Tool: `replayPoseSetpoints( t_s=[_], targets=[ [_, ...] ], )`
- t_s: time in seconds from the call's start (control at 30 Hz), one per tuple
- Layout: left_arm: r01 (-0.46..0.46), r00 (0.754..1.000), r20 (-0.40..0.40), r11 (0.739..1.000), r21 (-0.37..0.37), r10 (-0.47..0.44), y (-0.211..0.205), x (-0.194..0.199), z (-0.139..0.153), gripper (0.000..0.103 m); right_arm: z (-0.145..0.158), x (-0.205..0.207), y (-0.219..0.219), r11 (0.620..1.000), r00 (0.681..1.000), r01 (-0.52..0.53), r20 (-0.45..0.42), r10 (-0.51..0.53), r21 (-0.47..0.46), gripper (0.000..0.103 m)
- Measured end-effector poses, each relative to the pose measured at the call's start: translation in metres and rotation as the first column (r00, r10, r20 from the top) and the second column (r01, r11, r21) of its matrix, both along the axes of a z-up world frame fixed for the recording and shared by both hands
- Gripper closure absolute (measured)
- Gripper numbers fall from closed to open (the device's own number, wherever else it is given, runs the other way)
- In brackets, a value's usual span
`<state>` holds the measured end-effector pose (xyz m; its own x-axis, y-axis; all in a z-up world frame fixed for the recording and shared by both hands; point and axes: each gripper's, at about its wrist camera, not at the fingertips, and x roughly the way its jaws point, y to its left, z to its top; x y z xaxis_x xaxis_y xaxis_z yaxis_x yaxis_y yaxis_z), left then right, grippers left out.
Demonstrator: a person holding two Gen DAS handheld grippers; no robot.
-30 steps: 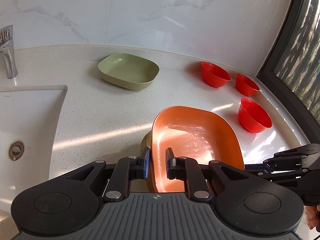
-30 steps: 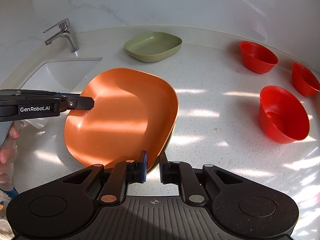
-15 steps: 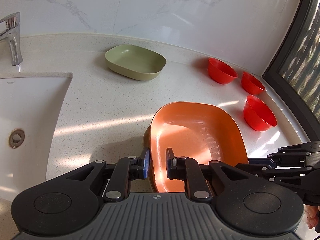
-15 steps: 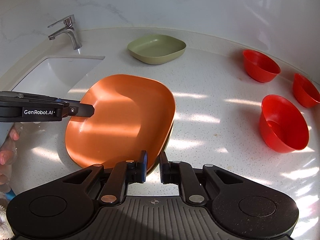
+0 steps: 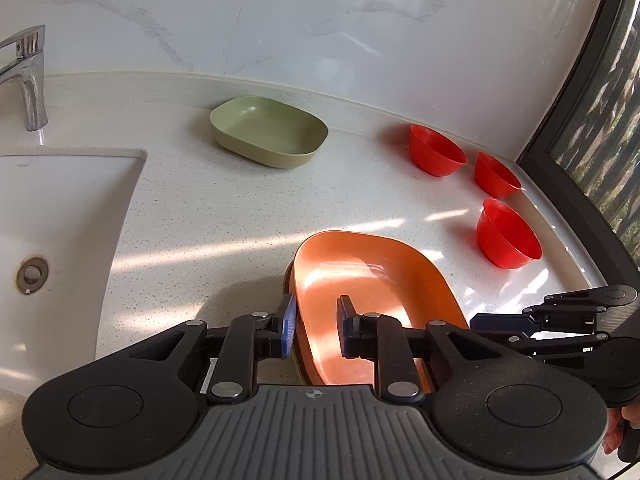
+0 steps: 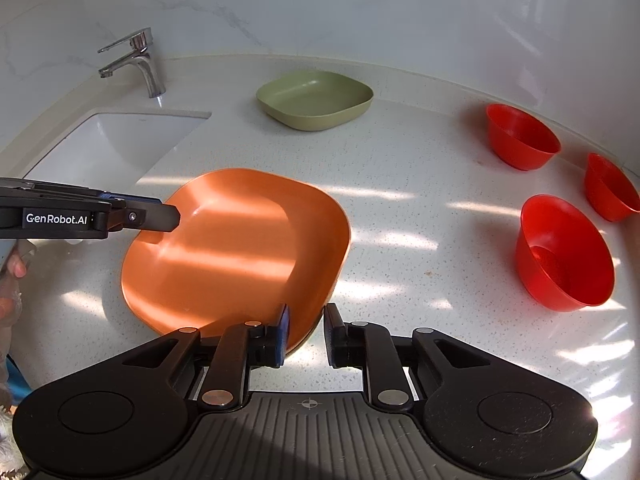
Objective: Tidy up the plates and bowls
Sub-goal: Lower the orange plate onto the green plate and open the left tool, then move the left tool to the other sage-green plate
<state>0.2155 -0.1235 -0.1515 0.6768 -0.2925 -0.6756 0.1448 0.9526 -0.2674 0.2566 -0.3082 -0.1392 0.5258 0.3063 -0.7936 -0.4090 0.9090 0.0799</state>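
Counter: we see a white speckled counter (image 6: 400, 184) under a marble wall (image 5: 280, 20), sunlight striping it.
Sink: sink (image 6: 112, 144) and tap (image 6: 140, 62) at left; a dark window frame (image 5: 568, 184) at right.
Plates: two, an orange plate (image 6: 236, 240) in front and a green plate (image 6: 316, 98) by the wall.
Bowls: three red bowls (image 6: 564, 256), set apart at right.
Left gripper (image 5: 316, 330): jaws opening, the orange plate's rim between them.
Right gripper (image 6: 306, 334): jaws opening astride the opposite rim.
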Motion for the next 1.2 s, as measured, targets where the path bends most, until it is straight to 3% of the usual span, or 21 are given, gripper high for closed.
replayPoseSetpoints(
  t_s=[0.17,0.3,0.63,0.73,0.9,1.1,1.2],
  targets=[
    [-0.010,1.000,0.021,1.000,-0.006,0.010,0.003,-0.003,0.007,0.077,0.003,-0.002,-0.001,1.000,1.000,0.001,0.015,-0.001,0.003,0.086],
    [-0.015,0.999,0.049,1.000,0.017,0.014,0.005,-0.002,0.015,0.064,0.007,0.001,-0.005,1.000,1.000,0.010,0.028,-0.010,0.014,0.086],
    [0.004,0.995,0.104,0.995,0.099,-0.014,0.010,0.024,0.044,0.052,0.026,0.023,-0.010,1.000,0.997,0.018,0.068,-0.019,0.021,0.082],
    [0.004,0.994,0.106,0.994,0.108,-0.015,0.013,0.042,0.053,0.052,0.034,0.039,-0.012,0.999,0.997,0.025,0.070,-0.027,0.038,0.082],
    [0.006,0.994,0.112,0.998,0.056,-0.012,0.021,0.079,0.060,0.052,0.040,0.074,-0.010,0.995,0.997,0.038,0.066,-0.044,0.088,0.081],
    [-0.060,0.988,0.148,0.992,0.115,0.042,0.030,0.134,0.067,0.052,0.033,0.132,0.003,0.991,0.996,0.080,0.028,-0.084,0.108,0.081],
    [-0.089,0.984,0.162,0.989,0.115,0.070,0.041,0.156,0.066,0.052,0.032,0.156,0.012,0.992,0.994,0.095,0.052,-0.100,0.084,0.081]
  ],
)
